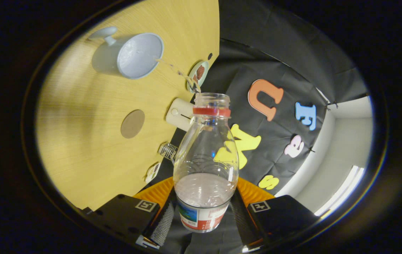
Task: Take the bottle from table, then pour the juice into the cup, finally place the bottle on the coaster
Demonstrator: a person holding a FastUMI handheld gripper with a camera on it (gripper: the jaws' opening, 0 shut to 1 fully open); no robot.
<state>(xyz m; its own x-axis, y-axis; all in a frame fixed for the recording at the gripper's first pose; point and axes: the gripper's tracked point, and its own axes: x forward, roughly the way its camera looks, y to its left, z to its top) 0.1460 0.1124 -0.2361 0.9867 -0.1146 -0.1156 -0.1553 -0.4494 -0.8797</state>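
My gripper point(202, 215) is shut on a clear plastic bottle point(206, 155) with a red neck ring and no cap, both fingers pressing its labelled lower body. The bottle is tipped over, its open mouth point(211, 98) aimed toward the table. A thin stream of clear liquid point(176, 72) arcs from the mouth into a pale grey cup point(130, 56) with a handle, which stands on the wooden table point(91, 116) beyond the bottle. A round brown coaster point(132, 123) lies flat on the table, between the cup and my fingers and apart from both.
Near the table's edge lie a white rectangular device point(180, 114), a small round dish point(198, 74) with something brown in it, a small metal clip-like object point(168, 151) and a small labelled item point(152, 171). Beyond the edge hangs the black booth cloth point(285, 63).
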